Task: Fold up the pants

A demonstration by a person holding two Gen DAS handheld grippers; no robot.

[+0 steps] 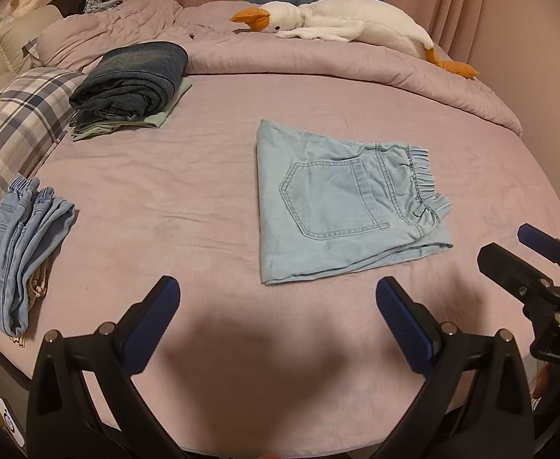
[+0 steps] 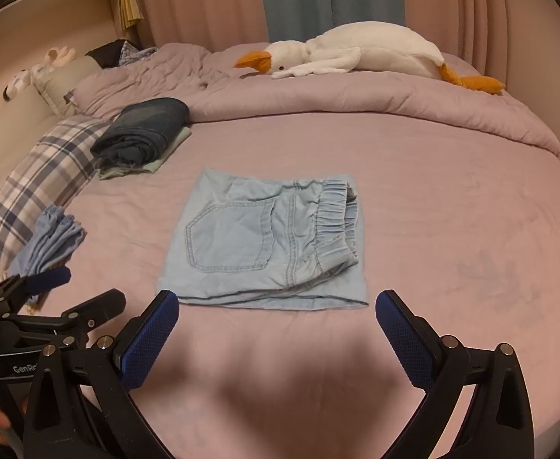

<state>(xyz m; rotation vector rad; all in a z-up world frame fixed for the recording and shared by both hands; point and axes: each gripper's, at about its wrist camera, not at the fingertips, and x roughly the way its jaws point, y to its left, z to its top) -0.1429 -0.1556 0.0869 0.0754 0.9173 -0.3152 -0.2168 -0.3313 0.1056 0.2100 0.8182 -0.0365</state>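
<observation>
L wrist view: folded light-blue denim pants [image 1: 341,199] lie ahead-right of left gripper [image 1: 278,298], bare pink bedsheet [image 1: 165,191] all round; fingers spread, empty.
R wrist view: pants straight ahead of right gripper [image 2: 277,311], near hem just beyond tips; fingers spread, empty, low over sheet.

The light blue pants [image 2: 264,237] lie folded into a flat rectangle on the pink bed [image 2: 452,210], back pocket up. The right gripper [image 2: 277,308] hangs just short of the pants' near edge, jaws wide apart and empty. The left gripper [image 2: 88,287] sits left of the pants, also spread. Beyond the pants lies a plush goose [image 2: 356,53].
</observation>
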